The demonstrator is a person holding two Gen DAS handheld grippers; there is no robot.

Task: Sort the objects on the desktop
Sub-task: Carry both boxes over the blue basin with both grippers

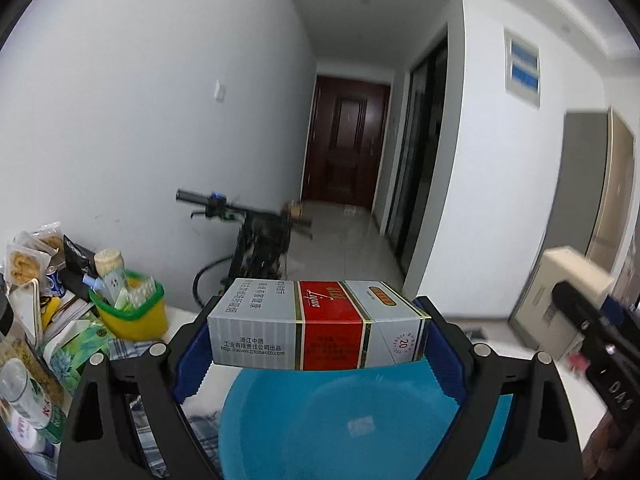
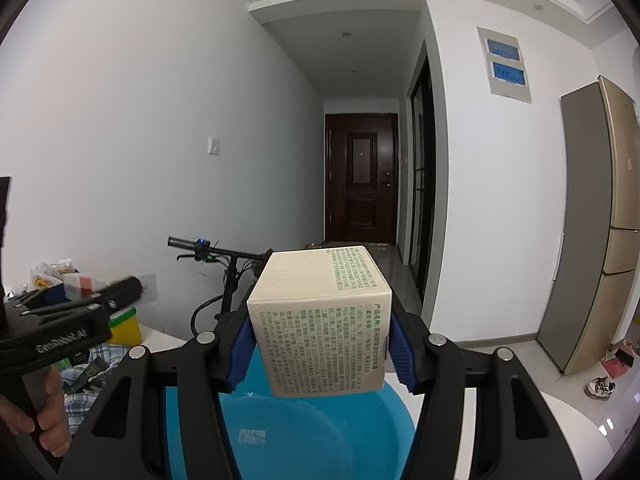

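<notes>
My left gripper (image 1: 318,340) is shut on a grey and red cigarette carton (image 1: 320,324), held lengthways between the blue pads above a blue basin (image 1: 340,428). A cream box with green print (image 2: 320,320) sits clamped in my right gripper (image 2: 320,356), also over the blue basin (image 2: 320,436). In the left wrist view the right gripper and its cream box (image 1: 576,276) show at the right edge. The right wrist view shows the left gripper (image 2: 72,300) at the left, held by a hand (image 2: 44,420).
A yellow and green tub (image 1: 132,312) with packets stands on the white table at the left, among snack bags (image 1: 24,264) and bottles (image 1: 24,396). A checked cloth (image 2: 92,364) lies beside the basin. A bicycle (image 2: 224,276) leans on the wall behind; a fridge (image 2: 592,224) stands right.
</notes>
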